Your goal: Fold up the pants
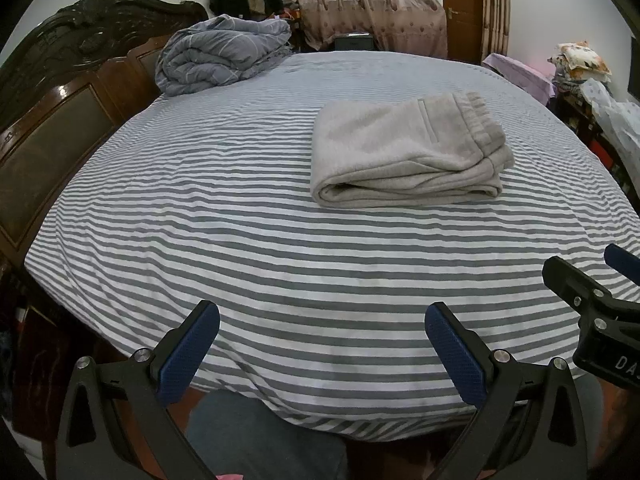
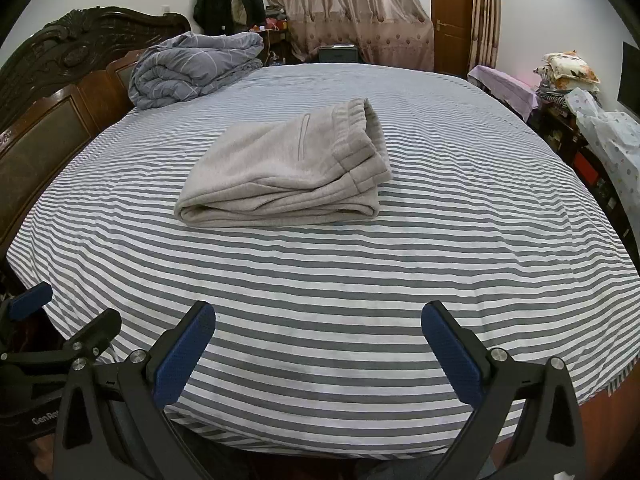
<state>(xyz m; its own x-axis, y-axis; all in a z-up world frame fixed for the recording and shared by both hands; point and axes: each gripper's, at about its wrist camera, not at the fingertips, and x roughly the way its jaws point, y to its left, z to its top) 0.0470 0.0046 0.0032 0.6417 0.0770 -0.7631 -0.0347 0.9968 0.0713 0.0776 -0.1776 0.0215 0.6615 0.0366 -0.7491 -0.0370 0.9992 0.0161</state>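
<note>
Apparently finished: beige sweatpants (image 1: 408,152) folded into compact stack mid striped bed sheet (image 1: 240,260), waistband on top; left gripper (image 1: 322,344) and right gripper (image 2: 318,344) spread wide, empty, held back near bed edge, well apart from stack

White letters "DA" are showing on the black right hand-held gripper (image 1: 592,280), and "GenRo" is showing on the black left hand-held gripper (image 2: 64,312).

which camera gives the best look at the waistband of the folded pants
The right wrist view: the waistband of the pants sits nearer the middle, its opening facing the camera. The left wrist view shows it more from the side.
</note>
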